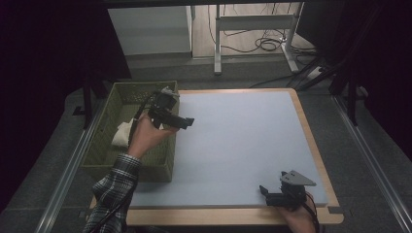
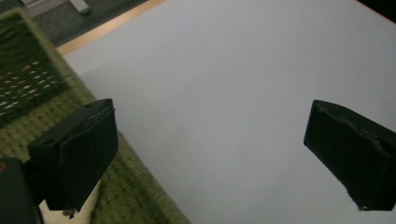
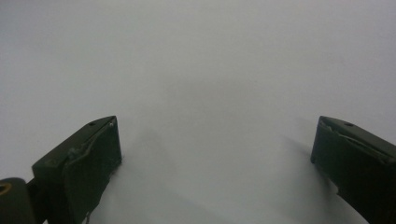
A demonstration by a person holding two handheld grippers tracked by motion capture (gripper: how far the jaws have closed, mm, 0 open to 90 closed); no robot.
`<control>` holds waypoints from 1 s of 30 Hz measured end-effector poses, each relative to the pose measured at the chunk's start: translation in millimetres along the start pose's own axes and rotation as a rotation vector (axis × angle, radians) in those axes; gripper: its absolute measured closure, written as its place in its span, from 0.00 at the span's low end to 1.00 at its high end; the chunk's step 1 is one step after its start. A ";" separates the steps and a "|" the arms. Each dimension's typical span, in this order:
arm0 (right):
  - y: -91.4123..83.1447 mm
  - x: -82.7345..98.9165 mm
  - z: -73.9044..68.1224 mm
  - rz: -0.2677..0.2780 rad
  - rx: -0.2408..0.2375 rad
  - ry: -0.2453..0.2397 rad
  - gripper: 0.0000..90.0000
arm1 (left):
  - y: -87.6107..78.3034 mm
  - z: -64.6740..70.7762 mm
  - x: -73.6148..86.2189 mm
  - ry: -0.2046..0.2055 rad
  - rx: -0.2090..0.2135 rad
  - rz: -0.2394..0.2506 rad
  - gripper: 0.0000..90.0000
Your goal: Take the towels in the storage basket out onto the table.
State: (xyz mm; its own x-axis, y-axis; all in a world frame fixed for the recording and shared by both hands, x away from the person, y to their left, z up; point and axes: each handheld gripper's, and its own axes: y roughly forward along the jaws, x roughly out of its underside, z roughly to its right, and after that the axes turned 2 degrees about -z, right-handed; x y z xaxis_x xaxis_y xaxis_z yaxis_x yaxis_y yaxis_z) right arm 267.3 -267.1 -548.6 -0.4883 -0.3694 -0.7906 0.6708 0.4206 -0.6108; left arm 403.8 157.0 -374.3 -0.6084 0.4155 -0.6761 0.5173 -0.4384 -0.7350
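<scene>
A person's left hand holds my left gripper (image 1: 177,121) above the right rim of a green woven basket (image 1: 104,131). Its jaws stand wide open with nothing between them, as the left gripper view (image 2: 210,126) confirms: one jaw hangs over the basket's rim (image 2: 135,186), the other over the pale mat (image 2: 224,84). A white cloth (image 1: 121,133) lies inside the basket, left of the hand. My right gripper (image 1: 273,185) rests low at the mat's front right corner. It is open and empty over bare mat (image 3: 215,135).
The pale blue-grey mat (image 1: 243,141) covers a wooden table top (image 1: 316,145). The basket stands at the table's left edge. A white desk frame (image 1: 252,24) and cables (image 1: 265,43) are on the floor behind.
</scene>
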 end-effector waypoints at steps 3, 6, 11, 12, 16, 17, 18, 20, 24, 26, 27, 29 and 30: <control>0.0 0.0 0.0 0.000 0.000 0.000 0.02 | -6.7 -11.8 2.8 -0.021 -0.019 0.001 0.04; 0.0 0.0 0.0 0.000 0.000 0.001 0.02 | -11.1 -25.0 8.0 -0.047 -0.036 0.001 0.04; 0.0 0.0 -0.1 0.000 0.000 0.000 0.02 | -19.0 -48.0 19.5 -0.098 -0.049 0.013 0.04; 0.0 0.0 -0.1 0.000 0.000 0.000 0.02 | -20.1 -52.3 22.3 -0.105 -0.055 0.017 0.04; 0.0 0.0 -0.1 0.000 0.000 0.000 0.02 | -21.3 -67.6 34.2 -0.132 -0.064 0.013 0.03; 0.0 0.0 -0.1 0.000 0.000 0.000 0.02 | -21.0 -71.2 37.2 -0.139 -0.069 0.010 0.03; 0.0 0.0 -0.1 0.000 0.000 0.000 0.02 | -21.0 -71.2 37.2 -0.139 -0.069 0.010 0.03; 0.0 0.0 -0.1 -0.001 0.001 0.000 0.02 | -18.9 -80.2 45.7 -0.150 -0.074 -0.002 0.02; 0.0 0.0 -0.1 -0.001 0.001 0.000 0.02 | -15.9 -89.1 56.0 -0.154 -0.092 -0.018 0.02; 0.0 0.0 -0.1 -0.001 0.001 0.000 0.02 | -14.2 -92.7 61.1 -0.162 -0.098 -0.027 0.02; 0.0 0.0 -0.1 -0.001 0.001 -0.001 0.02 | -13.4 -94.6 63.7 -0.165 -0.100 -0.033 0.02; 0.0 0.0 -0.1 -0.001 0.001 -0.001 0.02 | -10.8 -98.4 68.8 -0.174 -0.106 -0.046 0.02; 0.0 0.0 -0.1 -0.001 0.001 -0.001 0.02 | -10.8 -98.4 68.8 -0.174 -0.106 -0.046 0.02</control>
State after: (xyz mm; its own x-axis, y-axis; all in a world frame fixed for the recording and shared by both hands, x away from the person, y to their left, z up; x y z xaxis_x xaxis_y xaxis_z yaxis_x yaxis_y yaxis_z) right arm 267.2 -267.0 -548.6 -0.4885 -0.3702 -0.7902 0.6710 0.4195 -0.6113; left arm 415.5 268.8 -417.9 -0.7229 0.2854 -0.6293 0.5413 -0.3321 -0.7725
